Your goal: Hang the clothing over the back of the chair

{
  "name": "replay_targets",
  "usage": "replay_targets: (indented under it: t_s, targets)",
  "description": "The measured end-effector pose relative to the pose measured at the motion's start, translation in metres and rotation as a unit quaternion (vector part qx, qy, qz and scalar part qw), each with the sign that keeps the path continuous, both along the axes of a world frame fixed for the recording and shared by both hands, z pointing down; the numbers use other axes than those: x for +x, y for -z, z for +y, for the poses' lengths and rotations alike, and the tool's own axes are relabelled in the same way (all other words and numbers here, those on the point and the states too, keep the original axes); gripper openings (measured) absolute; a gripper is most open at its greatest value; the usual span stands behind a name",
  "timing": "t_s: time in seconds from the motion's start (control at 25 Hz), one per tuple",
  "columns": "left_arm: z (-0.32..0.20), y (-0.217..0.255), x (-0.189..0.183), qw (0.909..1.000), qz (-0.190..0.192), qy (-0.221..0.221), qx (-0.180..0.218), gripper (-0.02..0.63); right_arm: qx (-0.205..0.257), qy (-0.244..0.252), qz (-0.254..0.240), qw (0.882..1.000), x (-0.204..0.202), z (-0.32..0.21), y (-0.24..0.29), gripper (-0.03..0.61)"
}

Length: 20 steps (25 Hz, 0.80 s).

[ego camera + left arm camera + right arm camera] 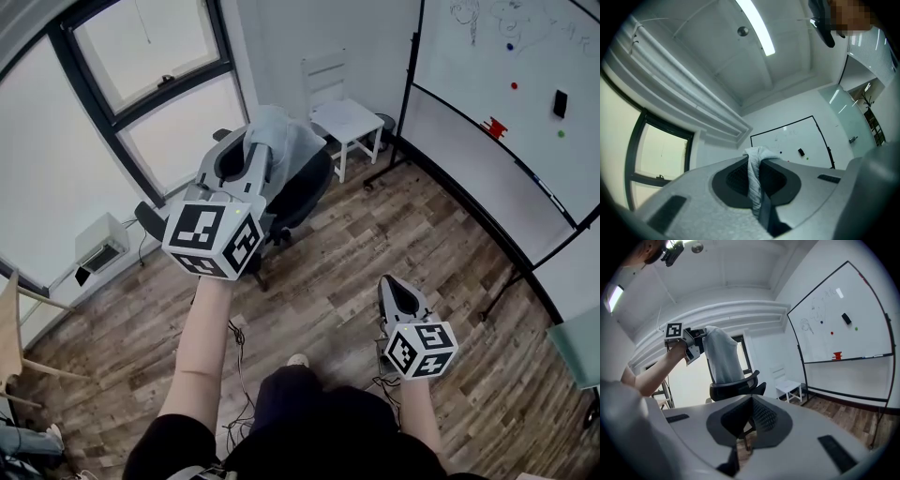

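Left gripper (251, 150) held high, jaws pinching a fold of grey clothing (286, 141), clothing hanging down to the back of black office chair (305, 192), right gripper (395, 289) lower, well apart, jaws pressed together, empty.

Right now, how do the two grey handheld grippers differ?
The left grey gripper is held high near the black office chair; the right grey gripper sits low by the person's legs. The left gripper's jaws are shut on a pale grey garment; the right gripper's jaws are together on nothing. Both carry a black-and-white marker cube.
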<state>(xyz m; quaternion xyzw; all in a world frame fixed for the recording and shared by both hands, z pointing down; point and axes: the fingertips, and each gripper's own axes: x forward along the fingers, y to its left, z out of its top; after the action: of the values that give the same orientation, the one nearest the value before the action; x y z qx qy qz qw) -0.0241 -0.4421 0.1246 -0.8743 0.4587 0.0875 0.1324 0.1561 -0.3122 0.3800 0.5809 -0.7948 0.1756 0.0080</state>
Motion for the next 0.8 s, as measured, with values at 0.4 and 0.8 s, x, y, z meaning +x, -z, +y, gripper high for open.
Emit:
replay_targets:
  t_s: [0.4, 0.8]
  targets:
    - [0.101, -0.046, 0.026, 0.9992, 0.016, -0.037, 0.005, 0.014, 0.001, -0.012, 0.005, 1.000, 0.013, 0.084, -0.033, 0.000]
    - [0.178, -0.093, 0.053, 0.9957, 0.031, -0.080, -0.034, 0.014, -0.015, -0.036, -0.003, 0.999, 0.027, 0.149, -0.059, 0.000]
